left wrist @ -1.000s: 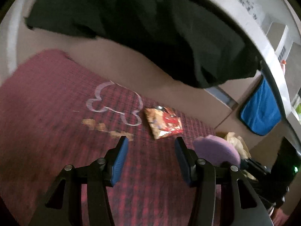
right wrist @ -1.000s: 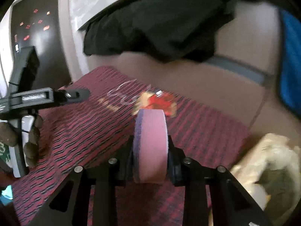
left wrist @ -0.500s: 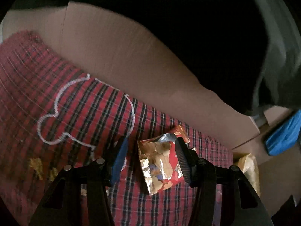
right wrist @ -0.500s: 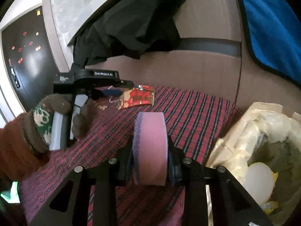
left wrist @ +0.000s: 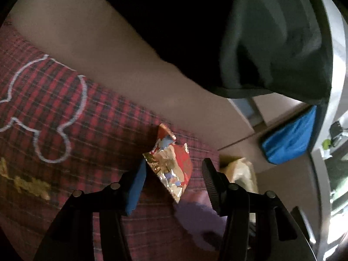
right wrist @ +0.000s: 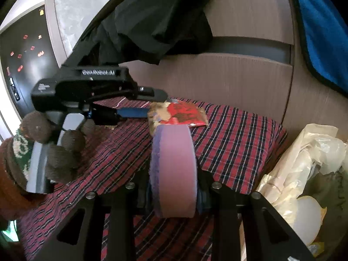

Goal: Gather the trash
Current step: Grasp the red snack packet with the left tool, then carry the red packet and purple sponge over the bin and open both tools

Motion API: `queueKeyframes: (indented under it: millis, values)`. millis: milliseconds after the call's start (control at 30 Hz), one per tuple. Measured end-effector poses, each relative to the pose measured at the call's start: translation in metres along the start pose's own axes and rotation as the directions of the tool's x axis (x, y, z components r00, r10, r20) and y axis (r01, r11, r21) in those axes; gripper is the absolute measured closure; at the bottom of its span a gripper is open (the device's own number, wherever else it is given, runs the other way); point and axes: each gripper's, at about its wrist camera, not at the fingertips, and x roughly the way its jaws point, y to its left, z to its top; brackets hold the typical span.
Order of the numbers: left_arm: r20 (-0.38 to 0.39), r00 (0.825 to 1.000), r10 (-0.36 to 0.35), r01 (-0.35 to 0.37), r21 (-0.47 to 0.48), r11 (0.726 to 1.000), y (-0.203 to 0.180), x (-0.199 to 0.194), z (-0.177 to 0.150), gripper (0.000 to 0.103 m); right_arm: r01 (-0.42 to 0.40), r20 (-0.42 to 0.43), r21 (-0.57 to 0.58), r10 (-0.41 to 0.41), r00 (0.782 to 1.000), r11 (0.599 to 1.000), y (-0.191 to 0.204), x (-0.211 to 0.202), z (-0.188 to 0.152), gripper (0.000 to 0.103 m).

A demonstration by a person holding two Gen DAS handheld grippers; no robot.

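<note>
A red plaid cloth (right wrist: 235,134) lies below brown cabinets draped with black fabric (right wrist: 156,17); a lined trash bin (right wrist: 304,174) stands right. The right gripper (right wrist: 174,192) clamps a purple sponge (right wrist: 174,169). The left gripper (left wrist: 174,174), spread, straddles a snack wrapper (left wrist: 171,165), seemingly untouched.

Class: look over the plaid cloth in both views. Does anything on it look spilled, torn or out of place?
Yes. A torn, crumpled snack wrapper lies on the plaid cloth, between the open left tongs. Yellowish crumbs are scattered on the cloth to its left, like a spill.
</note>
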Motion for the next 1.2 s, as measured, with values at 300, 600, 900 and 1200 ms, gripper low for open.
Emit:
queueKeyframes:
  millis: [300,600,900,1200]
  values:
    - [-0.008,0.999,0.041,-0.042,-0.054,0.998,-0.008,0.031,-0.001,0.090,-0.012,0.004,0.016,0.012,1.000,1.000,-0.002,-0.001,-0.001,0.075]
    - [0.216,0.938,0.272,-0.310,0.166,0.936,-0.035,-0.038,-0.042,0.091,0.015,0.059,0.061,-0.018,0.998,0.998,-0.013,-0.028,0.000,0.075]
    - [0.433,0.827,0.360,-0.489,0.235,0.840,-0.058,-0.110,-0.113,0.091,0.008,0.078,0.022,-0.009,0.997,1.000,0.007,-0.043,0.003,0.075]
    - [0.638,0.684,0.354,-0.597,0.211,0.774,-0.123,-0.165,-0.141,0.091,0.049,0.197,-0.073,-0.034,0.980,0.996,0.039,-0.108,0.026,0.075]
